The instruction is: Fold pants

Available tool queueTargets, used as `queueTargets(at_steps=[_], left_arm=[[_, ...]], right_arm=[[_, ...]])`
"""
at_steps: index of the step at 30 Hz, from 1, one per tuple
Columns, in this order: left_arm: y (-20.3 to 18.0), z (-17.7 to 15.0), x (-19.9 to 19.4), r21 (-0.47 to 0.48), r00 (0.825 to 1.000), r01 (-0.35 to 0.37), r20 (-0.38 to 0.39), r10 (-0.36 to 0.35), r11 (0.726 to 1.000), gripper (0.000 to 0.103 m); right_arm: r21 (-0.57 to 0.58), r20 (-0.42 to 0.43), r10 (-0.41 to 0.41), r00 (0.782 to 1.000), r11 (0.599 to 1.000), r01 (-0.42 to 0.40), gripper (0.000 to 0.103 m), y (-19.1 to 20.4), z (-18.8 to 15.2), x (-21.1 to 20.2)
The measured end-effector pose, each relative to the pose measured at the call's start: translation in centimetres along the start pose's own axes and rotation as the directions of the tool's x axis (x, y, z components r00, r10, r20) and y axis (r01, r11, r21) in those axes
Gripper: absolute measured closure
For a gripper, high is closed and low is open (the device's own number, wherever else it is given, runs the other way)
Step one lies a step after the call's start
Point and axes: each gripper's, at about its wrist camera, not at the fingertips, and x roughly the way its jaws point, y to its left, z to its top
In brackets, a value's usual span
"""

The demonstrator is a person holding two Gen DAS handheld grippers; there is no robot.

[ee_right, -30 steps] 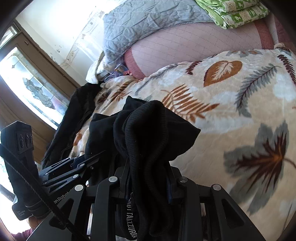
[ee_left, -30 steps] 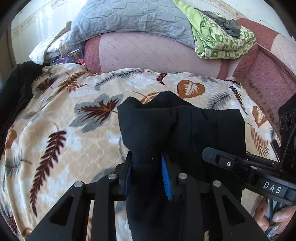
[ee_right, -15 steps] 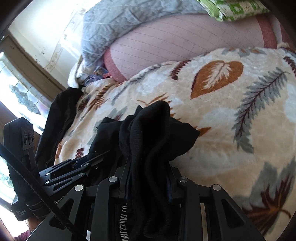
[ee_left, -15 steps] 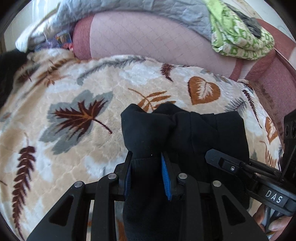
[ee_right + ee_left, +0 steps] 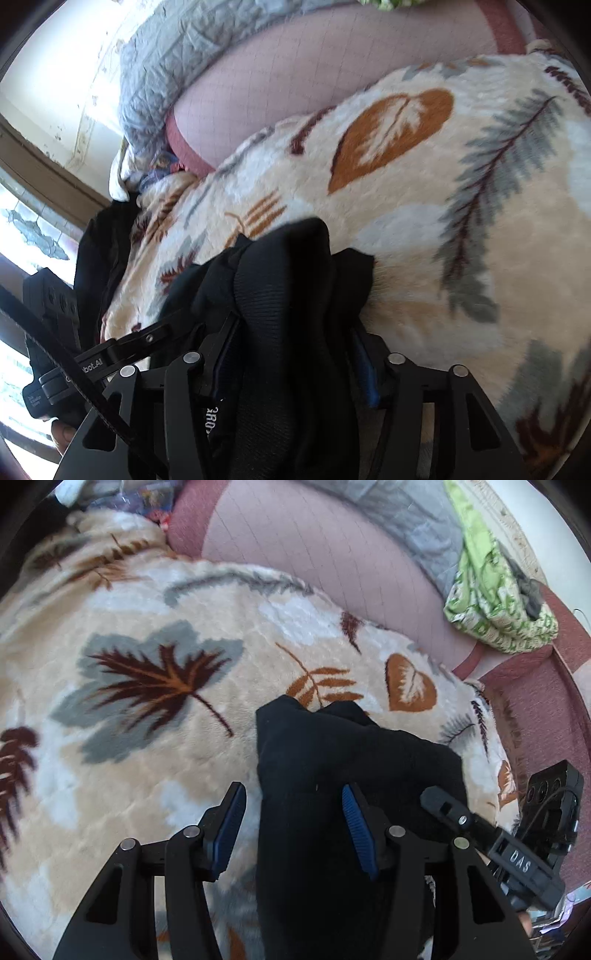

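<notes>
The black pants (image 5: 332,775) lie bunched on the leaf-patterned blanket (image 5: 129,701). My left gripper (image 5: 293,812) is open, its blue pads apart on either side of the cloth, no longer pinching it. In the right wrist view the ribbed black waistband (image 5: 280,295) rises between the fingers of my right gripper (image 5: 293,347), whose jaws have spread and stand a little apart from the fabric. The right gripper shows at the right edge of the left wrist view (image 5: 480,830), and the left gripper shows at the left of the right wrist view (image 5: 122,350).
A pink quilted cushion (image 5: 332,554) and a grey quilt (image 5: 177,55) lie beyond the blanket. A green patterned cloth (image 5: 491,590) sits on the maroon sofa arm (image 5: 546,701). A dark garment (image 5: 99,258) lies at the left by the window.
Both grippers moved forward and down toward the blanket with the pants. Both jaws opened, letting go of the black fabric they had been shut on.
</notes>
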Motion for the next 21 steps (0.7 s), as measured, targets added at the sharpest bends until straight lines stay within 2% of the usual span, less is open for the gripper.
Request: queueTargets(at_steps=[3, 5, 6, 7, 8, 9, 11, 12, 15, 17, 18, 19, 21], left_arm=[[-0.5, -1.2, -3.6, 0.035, 0.998, -0.040, 0.058, 0.038, 0.999, 0.049], [-1.3, -2.5, -6.9, 0.077, 0.987, -0.099, 0.135, 0.088, 0.992, 0.047], [-1.8, -3.3, -8.7, 0.096, 0.976, -0.135, 0.185, 0.116, 0.986, 0.042], [-2.4, -4.2, -10.8, 0.110, 0.958, -0.176, 0.247, 0.144, 0.978, 0.038], [-2.9, -5.0, -12.5, 0.112, 0.939, -0.209, 0.300, 0.167, 0.972, 0.028], [-3.4, -6.4, -14.7, 0.105, 0.905, -0.255, 0.375, 0.199, 0.961, 0.017], [-3.9, -8.3, -17.9, 0.079, 0.846, -0.312, 0.476, 0.239, 0.947, 0.006], [-4.2, -9.7, -19.9, 0.060, 0.804, -0.341, 0.535, 0.258, 0.938, 0.000], [-4.5, -12.6, -24.0, 0.015, 0.718, -0.368, 0.639, 0.274, 0.930, 0.000], [-4.3, -14.1, -26.1, -0.011, 0.683, -0.365, 0.677, 0.276, 0.931, 0.000], [-4.2, -14.8, -27.2, -0.016, 0.672, -0.344, 0.694, 0.258, 0.939, 0.000], [-4.0, -15.6, -28.2, -0.014, 0.670, -0.315, 0.705, 0.233, 0.949, 0.000], [-3.5, -16.4, -29.2, -0.009, 0.685, -0.269, 0.701, 0.197, 0.963, 0.000]], right_arm=[[-0.012, 0.063, -0.045, 0.997, 0.999, 0.046, 0.043, 0.8, -0.5, -2.8], [-0.023, 0.094, -0.068, 0.993, 0.997, 0.071, 0.042, 1.4, -1.2, -4.8], [-0.026, 0.105, -0.075, 0.992, 0.997, 0.078, 0.042, 1.7, -1.6, -5.8], [-0.029, 0.113, -0.081, 0.990, 0.996, 0.085, 0.041, 1.9, -2.0, -6.6], [-0.038, 0.126, -0.092, 0.988, 0.995, 0.097, 0.041, 2.4, -2.8, -7.8], [-0.047, 0.135, -0.098, 0.986, 0.993, 0.105, 0.039, 2.8, -3.5, -8.7], [-0.069, 0.148, -0.111, 0.983, 0.990, 0.122, 0.037, 3.9, -5.5, -10.4], [-0.081, 0.151, -0.119, 0.981, 0.988, 0.133, 0.036, 4.5, -6.7, -11.2], [-0.106, 0.153, -0.121, 0.981, 0.985, 0.138, 0.035, 5.7, -9.9, -12.7], [-0.129, 0.158, -0.126, 0.979, 0.981, 0.147, 0.033, 6.8, -12.5, -13.8], [-0.138, 0.160, -0.129, 0.979, 0.979, 0.152, 0.032, 7.3, -13.4, -14.1], [-0.151, 0.164, -0.134, 0.977, 0.976, 0.159, 0.031, 7.9, -14.7, -14.5], [-0.164, 0.167, -0.143, 0.976, 0.972, 0.170, 0.029, 8.7, -16.3, -15.1]])
